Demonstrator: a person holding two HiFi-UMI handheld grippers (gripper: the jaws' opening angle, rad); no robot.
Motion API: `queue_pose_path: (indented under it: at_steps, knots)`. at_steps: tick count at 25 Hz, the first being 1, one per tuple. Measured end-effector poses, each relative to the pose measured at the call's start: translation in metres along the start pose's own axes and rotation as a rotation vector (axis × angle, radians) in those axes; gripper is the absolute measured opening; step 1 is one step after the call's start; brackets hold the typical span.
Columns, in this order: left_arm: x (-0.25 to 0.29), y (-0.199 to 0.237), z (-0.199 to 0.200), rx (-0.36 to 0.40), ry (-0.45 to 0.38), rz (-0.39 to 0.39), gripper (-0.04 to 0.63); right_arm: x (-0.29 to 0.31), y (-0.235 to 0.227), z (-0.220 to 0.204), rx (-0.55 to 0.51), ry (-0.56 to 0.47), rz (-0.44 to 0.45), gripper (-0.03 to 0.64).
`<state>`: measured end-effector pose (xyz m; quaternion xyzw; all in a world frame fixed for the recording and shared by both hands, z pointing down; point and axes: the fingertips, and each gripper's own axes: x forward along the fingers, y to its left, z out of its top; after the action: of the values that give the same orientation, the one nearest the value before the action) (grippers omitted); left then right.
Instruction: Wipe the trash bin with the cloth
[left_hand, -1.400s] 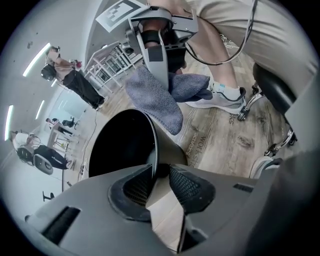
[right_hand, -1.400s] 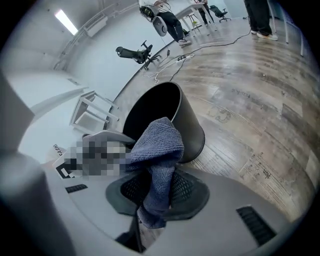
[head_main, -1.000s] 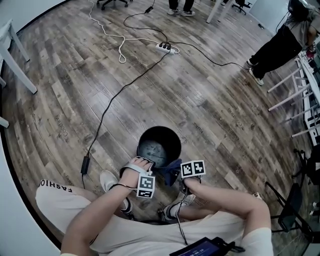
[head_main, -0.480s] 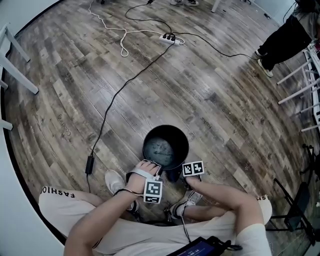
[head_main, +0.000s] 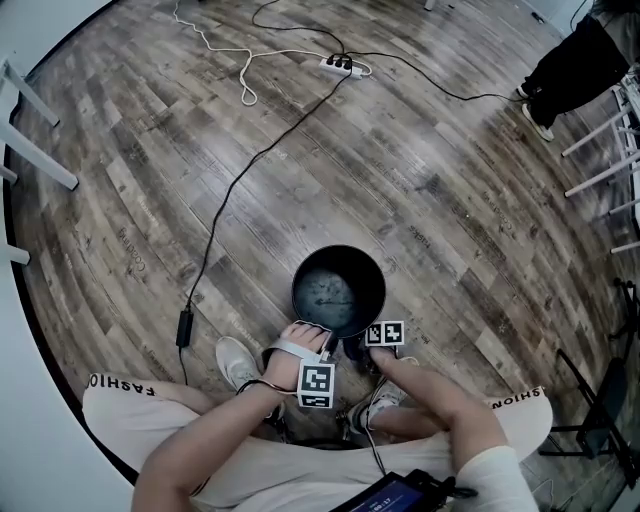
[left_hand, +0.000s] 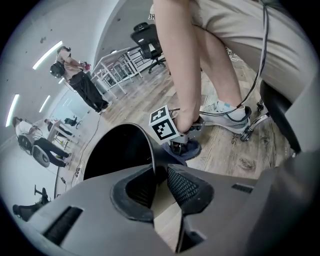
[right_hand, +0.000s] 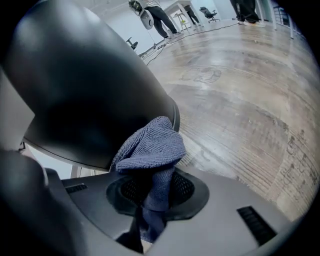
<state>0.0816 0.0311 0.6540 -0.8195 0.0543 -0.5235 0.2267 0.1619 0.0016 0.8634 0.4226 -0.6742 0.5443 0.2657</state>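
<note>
- Trash bin (head_main: 375, 272): black, round and open-topped. It stands upright on the wooden floor (head_main: 450, 200), directly in front of the seated person's knees.
- Cloth (right_hand: 152, 147): blue, knitted and bunched. It is pressed against the bin's outer wall on the side nearest the person, just below the rim.
- Right gripper (right_hand: 157, 189): its jaws are clamped on the cloth, and a fold hangs down between them. The gripper sits low against the bin's near wall.
- Left gripper (left_hand: 160, 181): at the bin's near rim, just left of the cloth. Its jaws have just been closing. The thin rim wall stands between them, one pad inside the bin and one outside, and they pinch it.
- Shoes (head_main: 235, 362): on the floor just behind the bin's near side.
- Black cable (head_main: 236, 188): runs from the bin's left side away to a white power strip (head_main: 342, 66), well beyond the bin.
- Standing person (head_main: 575, 60): far beyond the bin, to its right.
</note>
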Motion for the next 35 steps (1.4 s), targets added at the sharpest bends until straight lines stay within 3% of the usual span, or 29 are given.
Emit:
queue_pose_path:
  at_steps: [4,8,12,17,20,31,35]
  knots:
    - [-0.002,-0.006,0.000,-0.011,-0.007,-0.034,0.089,-0.022,0.010,-0.009,0.057,0.055,-0.045,0.078]
    - [-0.003,-0.004,-0.014,0.066,0.034,-0.045,0.117,-0.060,0.039,0.002,0.041,0.064,-0.013,0.078]
    - [-0.004,-0.006,-0.032,0.053,0.061,-0.102,0.167,-0.105,0.077,0.019,0.040,0.055,0.032,0.078]
    - [-0.003,-0.003,-0.036,0.130,0.078,-0.039,0.145,-0.163,0.116,0.030,0.052,0.044,0.091,0.078]
    - [-0.004,-0.001,-0.036,0.129,0.081,-0.035,0.115,-0.186,0.135,0.031,0.044,0.036,0.124,0.078]
    - [-0.005,-0.011,-0.020,0.120,0.061,-0.036,0.098,-0.150,0.119,0.029,-0.014,0.087,0.098,0.078]
    - [-0.005,-0.011,-0.012,0.065,0.042,-0.044,0.084,-0.124,0.104,0.027,-0.015,0.064,0.126,0.078]
